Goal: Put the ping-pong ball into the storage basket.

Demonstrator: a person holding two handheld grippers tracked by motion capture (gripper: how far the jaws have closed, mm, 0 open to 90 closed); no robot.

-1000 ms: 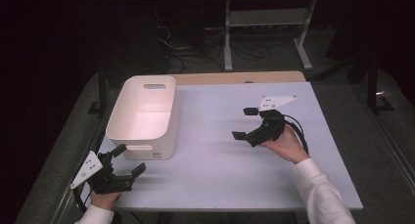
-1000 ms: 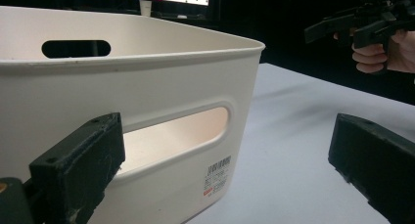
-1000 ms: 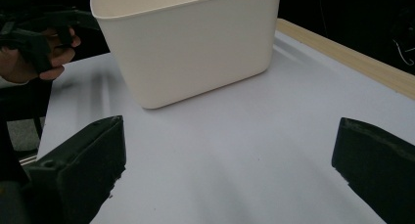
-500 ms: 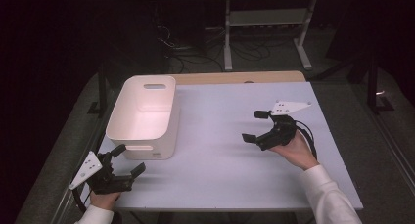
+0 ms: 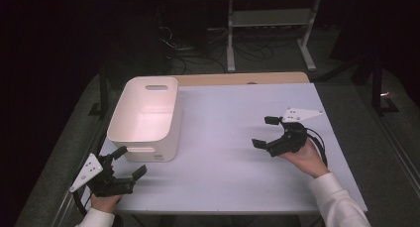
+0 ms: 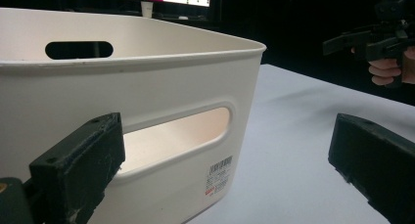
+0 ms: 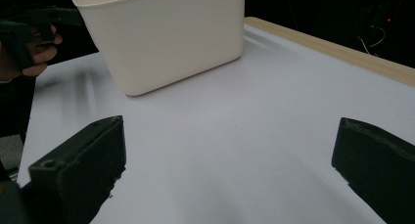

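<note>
My left gripper (image 5: 128, 163) has its jaws spread wide with nothing between them, low at the near left corner of the table (image 5: 233, 167). In the left gripper view they frame the near wall of the white bin (image 6: 147, 111), the cut-out handle slot (image 6: 181, 136) sitting just ahead of my left jaw, close but not touching. My right gripper (image 5: 266, 132) is spread just as wide and equally empty, held above bare tabletop on the right side; in its own view the jaws bracket plain white surface, with the bin (image 7: 161, 33) well apart beyond them.

What has changed over the last second is all on the right: that hand has drifted outward and toward me, away from the middle of the table, so the gap between it and the bin has grown. The left hand has hardly shifted, and the bin (image 5: 146, 118) stands where it stood, upright and empty at the left rear of the table, its far edge near the wooden strip (image 5: 242, 78).

I read this as a settling pose, not a reach. The left jaws are the ones placed to take the bin by its near wall or slot; the right has given up ground and would need a long travel to help.
</note>
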